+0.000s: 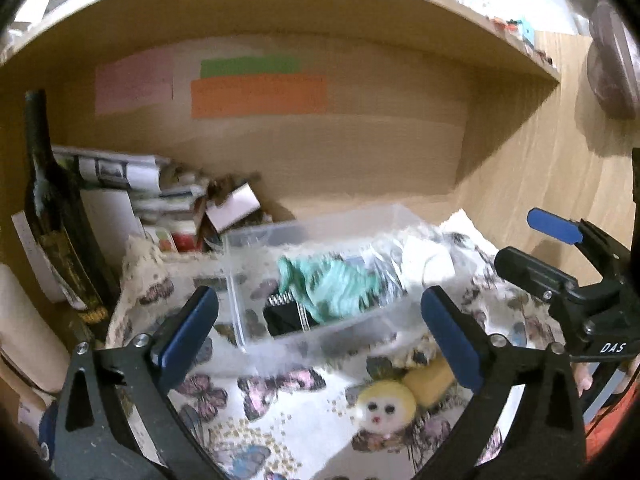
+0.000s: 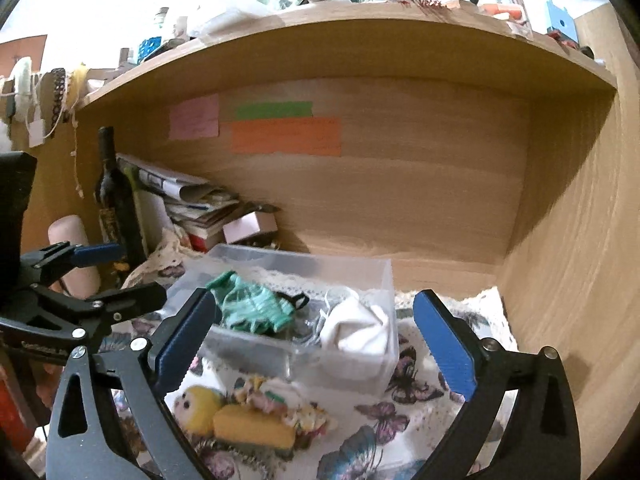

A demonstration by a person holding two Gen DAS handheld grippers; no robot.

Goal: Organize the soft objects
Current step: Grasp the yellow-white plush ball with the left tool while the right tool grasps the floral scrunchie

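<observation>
Both our claws gape empty; the doll [image 2: 240,412] lies crosswise just below the right gripper [image 2: 316,344], nearer than the left gripper [image 1: 320,340].

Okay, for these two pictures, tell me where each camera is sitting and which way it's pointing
Left wrist: rides the left gripper, facing into the wooden shelf nook and down at the clear bin on the butterfly cloth; its own blue fingers are open, and the right gripper shows at the right edge.
Right wrist: rides the right gripper, facing the same nook from further right; the left gripper shows at the left edge.
Shared: the bin, green cloth, yellow-haired doll, wine bottle.
</observation>
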